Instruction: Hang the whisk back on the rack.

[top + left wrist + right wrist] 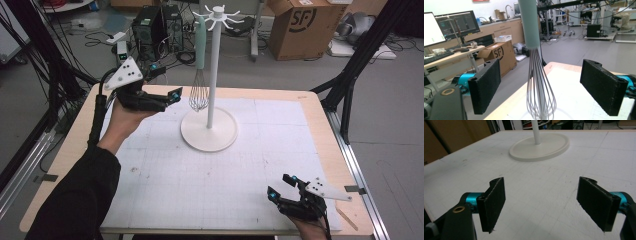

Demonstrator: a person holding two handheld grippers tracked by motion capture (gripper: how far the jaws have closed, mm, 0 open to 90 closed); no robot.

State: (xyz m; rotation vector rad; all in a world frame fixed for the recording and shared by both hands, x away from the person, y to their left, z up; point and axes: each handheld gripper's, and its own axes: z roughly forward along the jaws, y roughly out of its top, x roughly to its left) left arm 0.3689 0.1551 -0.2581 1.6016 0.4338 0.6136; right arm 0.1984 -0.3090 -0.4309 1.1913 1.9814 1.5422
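A whisk (199,75) with a pale green handle and wire head hangs from a hook of the white stand (216,75), whose round base (208,131) rests on the white mat. My left gripper (167,82) is open, raised at the left of the whisk and apart from it. In the left gripper view the whisk (536,82) hangs ahead between the two wide-apart jaws, farther off than their tips. My right gripper (282,186) is open and low over the mat at the front right; its view shows the stand's base (540,146) well ahead.
The white mat (210,175) covers most of the wooden table (320,105). Behind the table stand computer towers (155,27), cables and a cardboard box (305,27). Black frame legs (350,75) rise at the right and left of the table.
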